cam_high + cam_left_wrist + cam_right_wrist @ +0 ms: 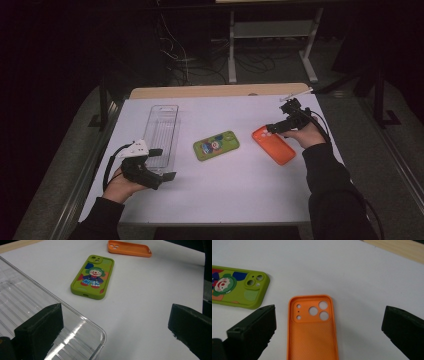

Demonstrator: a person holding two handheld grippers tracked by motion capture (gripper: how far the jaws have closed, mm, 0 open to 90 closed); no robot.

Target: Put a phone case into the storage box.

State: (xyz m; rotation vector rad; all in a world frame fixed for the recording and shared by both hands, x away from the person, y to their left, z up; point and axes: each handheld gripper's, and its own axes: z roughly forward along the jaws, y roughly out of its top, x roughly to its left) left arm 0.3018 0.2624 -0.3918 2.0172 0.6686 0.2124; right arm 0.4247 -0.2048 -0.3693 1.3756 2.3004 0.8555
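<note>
Orange plastic marks the phone case that lies open side up on the white table, its camera holes at the end pointing away from the right tongs. Those tongs hover just above its far end, jaws spread wide and holding nothing; in the right gripper view the case sits between the two jaws without touching either. Left of the orange case lies a green case with a clown picture, face up and well apart from it. Farther left of the orange case, past the green one, stands a clear tray. The left tongs are at its near end, jaws wide open and empty, one jaw over the tray's corner.
</note>
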